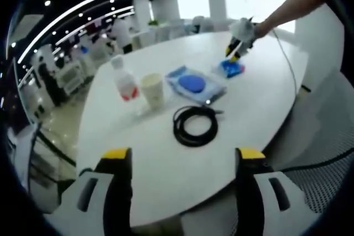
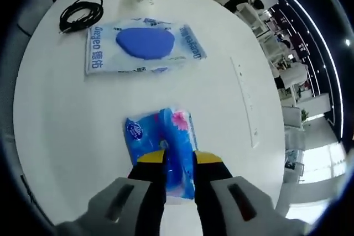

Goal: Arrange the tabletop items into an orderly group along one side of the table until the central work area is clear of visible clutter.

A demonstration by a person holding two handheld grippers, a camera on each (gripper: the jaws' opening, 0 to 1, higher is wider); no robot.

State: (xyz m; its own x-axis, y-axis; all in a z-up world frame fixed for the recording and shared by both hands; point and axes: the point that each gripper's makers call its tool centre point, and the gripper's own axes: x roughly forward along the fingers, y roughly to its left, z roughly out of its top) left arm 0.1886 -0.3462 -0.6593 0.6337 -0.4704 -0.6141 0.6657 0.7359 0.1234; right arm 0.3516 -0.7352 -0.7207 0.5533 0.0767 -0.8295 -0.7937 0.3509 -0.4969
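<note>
Crinkly blue tissue pack pinched by right gripper; left gripper spread.

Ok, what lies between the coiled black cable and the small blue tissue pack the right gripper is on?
The flat wipes pack with the blue oval lies between cable and tissue pack, seen in the right gripper view.

The worktop is smooth, matt white. The blue tissue pack and wipes pack wear glossy, crinkled plastic film. The cup looks like matt paper; the cable, matt black rubber; the bottle, clear plastic.
</note>
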